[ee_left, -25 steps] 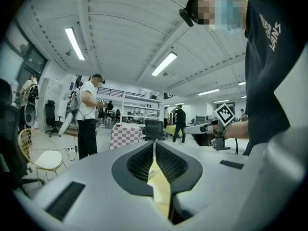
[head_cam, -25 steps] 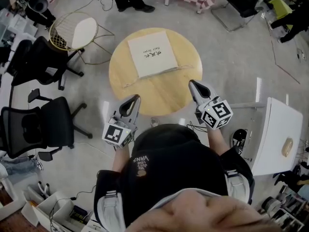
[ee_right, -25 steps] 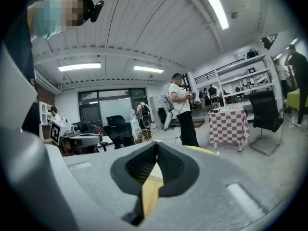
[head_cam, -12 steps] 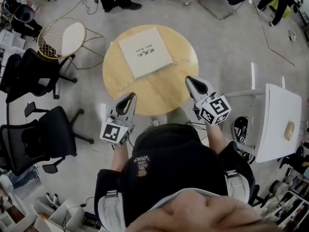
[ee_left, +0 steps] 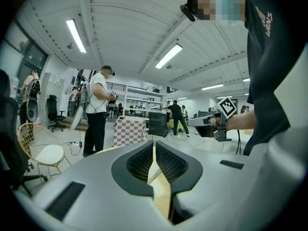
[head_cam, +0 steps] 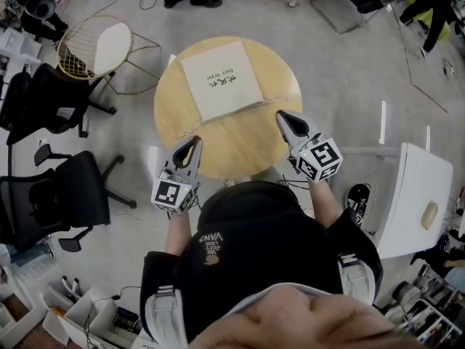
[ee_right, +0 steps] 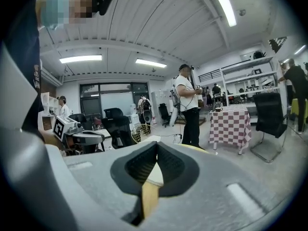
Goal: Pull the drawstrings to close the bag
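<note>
Bag (head_cam: 221, 78) flat on surface (head_cam: 240, 144), 12 o'clock half. Left gripper (head_cam: 193, 143) at 7 o'clock, right gripper (head_cam: 280, 116) at 4 o'clock: jaws closed, empty. Open jaws, pinch drawstrings (head_cam: 200, 123) (faint, apparently at bag's 6 o'clock edge), pull apart evenly.

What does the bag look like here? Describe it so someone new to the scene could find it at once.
Find the round wooden table in the middle of the head view. The bag lies flat on its far half, the only thing on it. It is square and cream with small dark print, unlike the oval white seat of the wire chair to the left.
</note>
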A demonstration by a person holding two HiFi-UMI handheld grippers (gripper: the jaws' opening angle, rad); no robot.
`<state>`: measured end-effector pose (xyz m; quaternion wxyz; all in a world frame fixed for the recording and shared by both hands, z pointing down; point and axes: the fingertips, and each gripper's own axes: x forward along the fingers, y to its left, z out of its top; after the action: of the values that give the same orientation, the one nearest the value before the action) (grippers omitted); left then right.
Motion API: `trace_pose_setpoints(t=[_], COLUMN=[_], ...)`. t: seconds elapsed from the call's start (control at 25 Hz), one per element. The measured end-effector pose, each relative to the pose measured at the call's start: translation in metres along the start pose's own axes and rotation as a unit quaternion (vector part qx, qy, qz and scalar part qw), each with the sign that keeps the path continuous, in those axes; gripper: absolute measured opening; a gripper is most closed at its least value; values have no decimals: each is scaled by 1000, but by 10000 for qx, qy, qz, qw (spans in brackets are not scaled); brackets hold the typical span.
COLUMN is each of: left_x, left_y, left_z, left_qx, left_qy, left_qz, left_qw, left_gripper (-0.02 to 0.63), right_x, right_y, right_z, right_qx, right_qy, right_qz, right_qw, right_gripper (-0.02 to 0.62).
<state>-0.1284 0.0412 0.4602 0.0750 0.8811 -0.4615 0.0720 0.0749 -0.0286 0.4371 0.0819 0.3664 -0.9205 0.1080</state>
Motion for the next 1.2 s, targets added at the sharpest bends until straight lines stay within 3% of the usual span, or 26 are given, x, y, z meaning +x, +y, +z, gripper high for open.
trace_pose_setpoints(t=[0.44,0.64,1.2], left_x=[38,45,66], left_y=[18,30,55], left_z=[-34,-53,-97], left_qx=[-60,-271,-405], left_qy=[342,516,1104], left_qz=[102,284,450], left_qw=[9993,9979,9920], left_gripper=[14,14,15], right_x=[30,43,85], right_y=[-53,-62,-89], right_z=[-47,-67,-116], right_qx=[34,121,-176], right_qy=[684,895,1729], right_qz=[80,132,623], right_qw=[9976,9958,9828], right_gripper=[-2,-2,0])
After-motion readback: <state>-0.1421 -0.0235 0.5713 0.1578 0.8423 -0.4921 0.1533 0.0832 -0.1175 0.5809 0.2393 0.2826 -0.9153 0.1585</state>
